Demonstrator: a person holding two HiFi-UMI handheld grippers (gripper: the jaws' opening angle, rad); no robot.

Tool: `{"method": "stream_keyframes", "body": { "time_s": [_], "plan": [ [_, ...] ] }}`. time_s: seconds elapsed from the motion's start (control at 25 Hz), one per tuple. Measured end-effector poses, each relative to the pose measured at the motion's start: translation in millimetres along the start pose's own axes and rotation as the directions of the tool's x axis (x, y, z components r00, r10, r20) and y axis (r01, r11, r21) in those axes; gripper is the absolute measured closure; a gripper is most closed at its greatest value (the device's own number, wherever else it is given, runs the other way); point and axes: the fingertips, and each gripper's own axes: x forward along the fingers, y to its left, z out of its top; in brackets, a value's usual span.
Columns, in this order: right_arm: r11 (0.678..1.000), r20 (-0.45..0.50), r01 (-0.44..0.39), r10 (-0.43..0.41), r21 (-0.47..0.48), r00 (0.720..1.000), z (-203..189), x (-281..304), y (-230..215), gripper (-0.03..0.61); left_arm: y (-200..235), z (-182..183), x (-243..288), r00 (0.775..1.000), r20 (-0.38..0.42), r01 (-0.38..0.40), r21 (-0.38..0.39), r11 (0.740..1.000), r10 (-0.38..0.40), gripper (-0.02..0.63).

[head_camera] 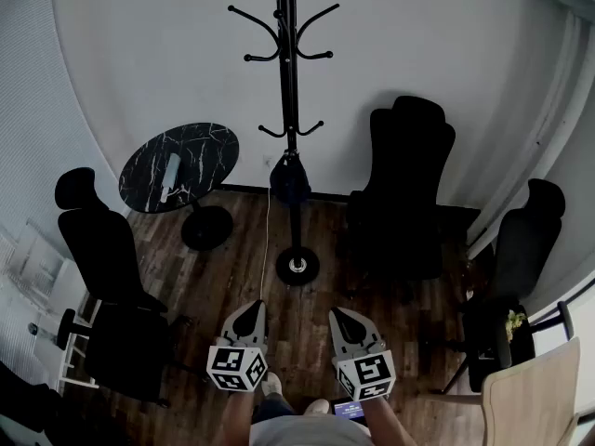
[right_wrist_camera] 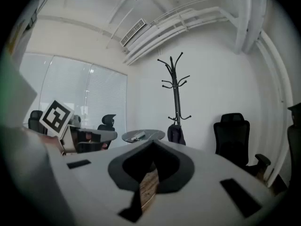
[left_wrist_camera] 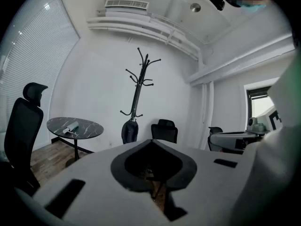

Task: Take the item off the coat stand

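Note:
A black coat stand (head_camera: pixel 289 82) rises against the white wall at the room's middle, on a round base (head_camera: pixel 297 266). A small dark bag (head_camera: pixel 290 179) hangs from one of its low hooks. The same stand (left_wrist_camera: pixel 138 91) and bag (left_wrist_camera: pixel 130 131) show far off in the left gripper view, and the stand (right_wrist_camera: pixel 176 93) with its bag (right_wrist_camera: pixel 176 134) in the right gripper view. My left gripper (head_camera: pixel 249 316) and right gripper (head_camera: pixel 347 321) are held side by side low in the head view, well short of the stand. Both are shut with nothing in them.
A round black marble table (head_camera: pixel 178 167) with a pale object (head_camera: pixel 170 177) stands left of the stand. Black office chairs sit at the left (head_camera: pixel 112 277), right of the stand (head_camera: pixel 404 189) and far right (head_camera: pixel 521 249). A wooden chair back (head_camera: pixel 530 398) is at lower right.

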Motion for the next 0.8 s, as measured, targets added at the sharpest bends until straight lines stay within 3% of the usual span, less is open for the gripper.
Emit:
{"method": "stream_keyframes", "body": {
  "time_s": [0.52,0.8],
  "plan": [
    [0.997,-0.010,0.055,-0.055,0.056,0.998,-11.9,-14.8,-19.0,0.568,-8.2,1.3,-7.6,1.000,0.004,-0.015,0.018,1.000,0.015,0.594],
    [0.998,-0.009,0.006,-0.007,-0.066,1.000,-6.8,-9.5,-1.8,0.568,5.2,1.4,-4.9,1.000,0.001,-0.031,0.017,0.999,0.031,0.594]
  ]
}}
